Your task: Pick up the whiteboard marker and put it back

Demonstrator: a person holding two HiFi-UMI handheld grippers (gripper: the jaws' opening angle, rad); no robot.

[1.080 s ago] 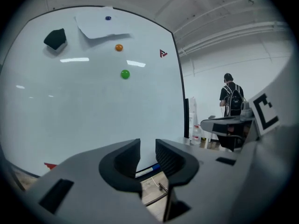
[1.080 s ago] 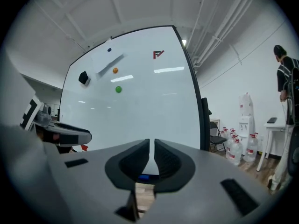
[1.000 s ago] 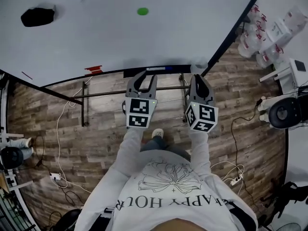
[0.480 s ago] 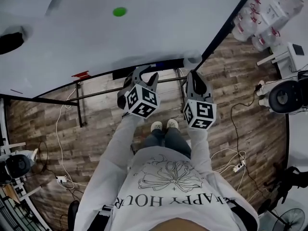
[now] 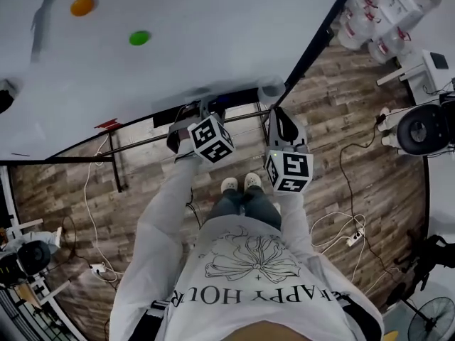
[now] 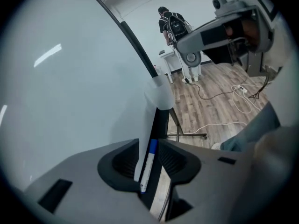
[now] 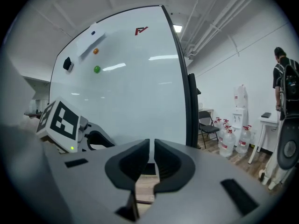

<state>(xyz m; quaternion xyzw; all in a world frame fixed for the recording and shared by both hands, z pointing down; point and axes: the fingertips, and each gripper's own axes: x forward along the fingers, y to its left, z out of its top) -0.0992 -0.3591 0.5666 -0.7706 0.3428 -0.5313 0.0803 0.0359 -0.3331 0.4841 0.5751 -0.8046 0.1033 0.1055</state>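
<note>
Reaching for the pickup, by my reading: beside the whiteboard (image 6: pixel 70 78), the left gripper (image 6: pixel 148 143) points down, fingers spread wide, with the whiteboard marker (image 6: pixel 147 167) lying ungripped between them on the dark tray (image 6: pixel 161 122). Next, close squarely on its barrel. The board face crowds the left and open floor (image 6: pixel 210 106) lies right. The right gripper (image 7: pixel 152 144) hangs empty, fingers drawn together.
</note>
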